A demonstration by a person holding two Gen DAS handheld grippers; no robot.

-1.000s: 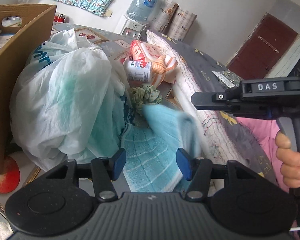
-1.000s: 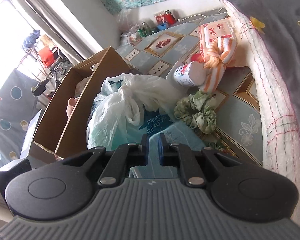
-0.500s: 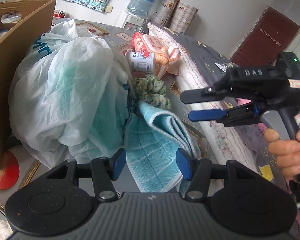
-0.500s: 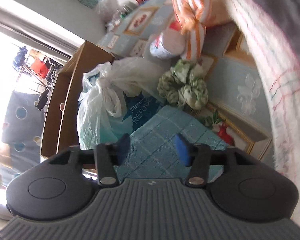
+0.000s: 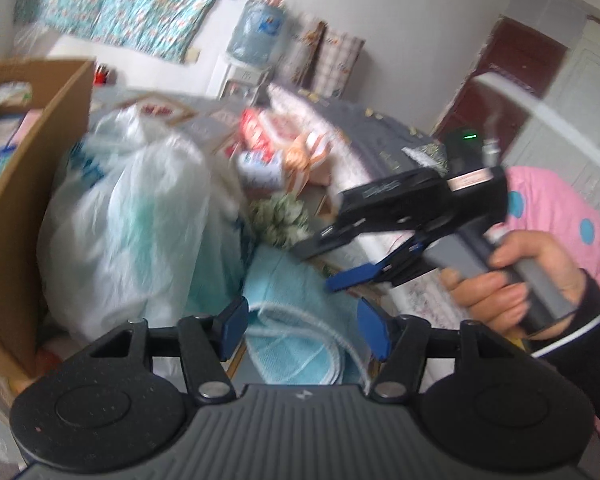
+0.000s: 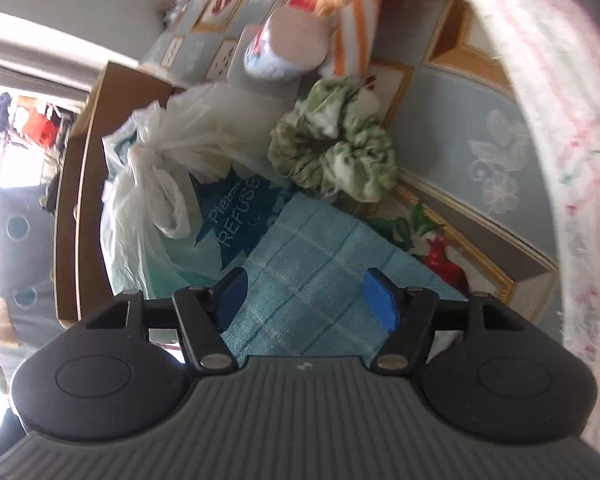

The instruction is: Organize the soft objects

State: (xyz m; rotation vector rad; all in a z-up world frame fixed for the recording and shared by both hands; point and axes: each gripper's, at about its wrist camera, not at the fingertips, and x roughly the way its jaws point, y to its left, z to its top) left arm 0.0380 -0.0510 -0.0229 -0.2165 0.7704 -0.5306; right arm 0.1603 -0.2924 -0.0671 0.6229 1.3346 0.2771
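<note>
A folded teal towel (image 5: 296,320) (image 6: 312,276) lies on the patterned surface beside a white plastic bag (image 5: 140,220) (image 6: 156,176). My left gripper (image 5: 305,328) hovers over the towel's near end, its jaws opening, the pads off the cloth. My right gripper (image 6: 305,300) (image 5: 320,266), held in a hand, points down at the same towel with its jaws opening and nothing pressed between them. Beyond the towel lie a green scrunchie (image 5: 282,216) (image 6: 336,152) and an orange-striped cloth (image 5: 304,156) (image 6: 352,12).
A cardboard box (image 5: 28,184) (image 6: 80,200) stands to the left behind the bag. A white canister (image 5: 260,164) (image 6: 284,52) and a red-and-white pack (image 5: 256,128) lie farther back. A quilted blanket (image 5: 380,152) (image 6: 560,160) borders the right side.
My right gripper went from shut to wide apart, rolled, and dropped toward the towel. The left jaws spread a little wider. The towel, blurred a second ago, now lies folded.
</note>
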